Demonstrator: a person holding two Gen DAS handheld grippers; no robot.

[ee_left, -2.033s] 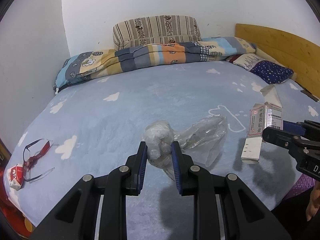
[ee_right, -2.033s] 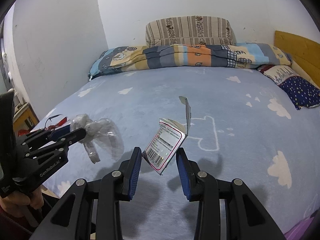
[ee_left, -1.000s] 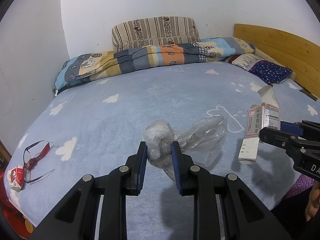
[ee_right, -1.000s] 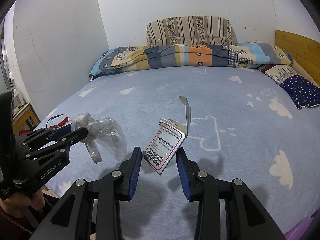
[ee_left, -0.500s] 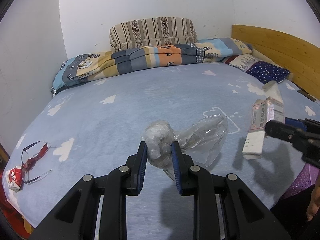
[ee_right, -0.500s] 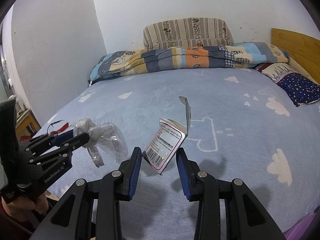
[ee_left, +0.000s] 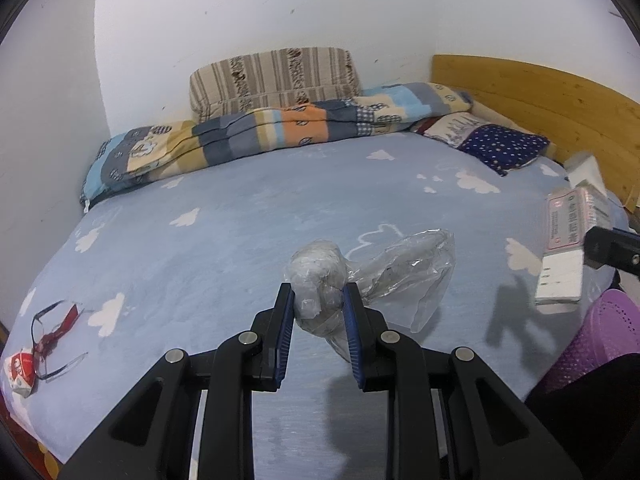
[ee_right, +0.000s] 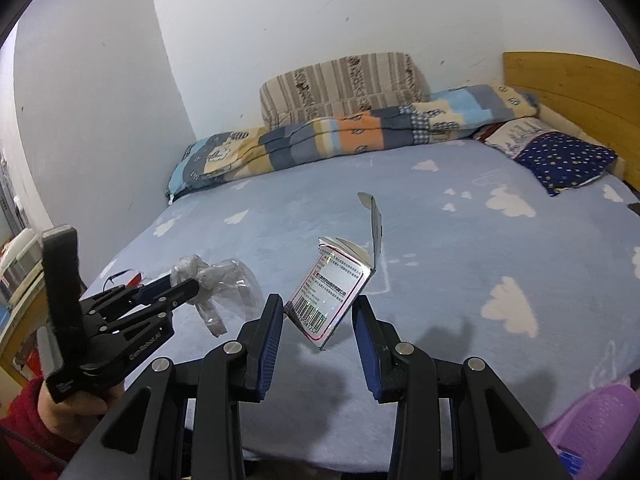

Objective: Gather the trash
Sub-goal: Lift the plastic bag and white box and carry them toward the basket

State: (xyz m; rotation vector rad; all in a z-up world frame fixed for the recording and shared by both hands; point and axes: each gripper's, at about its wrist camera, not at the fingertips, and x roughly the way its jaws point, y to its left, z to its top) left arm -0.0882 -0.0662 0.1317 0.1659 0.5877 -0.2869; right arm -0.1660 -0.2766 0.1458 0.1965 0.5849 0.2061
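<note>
Left tool (ee_left: 317, 312) clamped on plastic bag (ee_left: 372, 276) | right tool (ee_right: 318, 320) pinching box (ee_right: 334, 290) by one corner | tilt and your box slips onto bed (ee_right: 440, 240), missing purple basket (ee_right: 596, 420)

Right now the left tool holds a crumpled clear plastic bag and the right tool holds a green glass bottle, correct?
Not quite. The left tool does hold the crumpled clear plastic bag, but the right wrist view shows the right tool holding an opened white cardboard medicine box, not a bottle.

Striped cushion (ee_left: 274, 76) behind patchwork quilt (ee_left: 280, 132), starry pillow (ee_left: 504, 148) by wooden headboard (ee_left: 560, 100), glasses (ee_left: 52, 332) near bed edge.
</note>
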